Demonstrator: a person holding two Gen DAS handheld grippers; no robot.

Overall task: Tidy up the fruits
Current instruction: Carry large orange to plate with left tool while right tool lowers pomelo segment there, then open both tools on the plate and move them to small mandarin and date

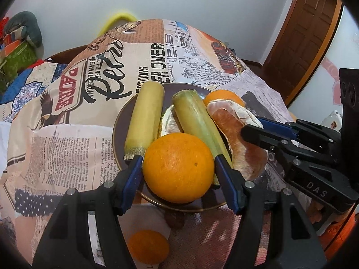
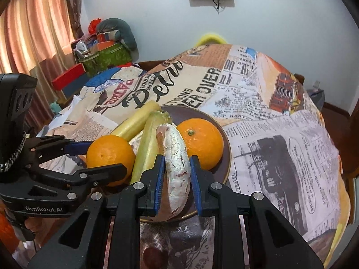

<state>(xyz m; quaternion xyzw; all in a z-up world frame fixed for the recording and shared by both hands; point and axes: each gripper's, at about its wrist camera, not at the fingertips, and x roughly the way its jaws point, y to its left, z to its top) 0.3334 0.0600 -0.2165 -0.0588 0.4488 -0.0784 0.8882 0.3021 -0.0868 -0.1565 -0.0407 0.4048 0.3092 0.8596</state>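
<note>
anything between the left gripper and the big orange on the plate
Nothing visible. The left gripper already has its blue fingers on either side of the big orange at the plate's near edge. A sugarcane stick lies right behind it.

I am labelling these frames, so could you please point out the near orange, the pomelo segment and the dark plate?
near orange (image 1: 178,168): left wrist view, middle of its peel.
pomelo segment (image 2: 177,157): right wrist view, white outer membrane.
dark plate (image 2: 225,157): right wrist view, bare right rim.
</note>
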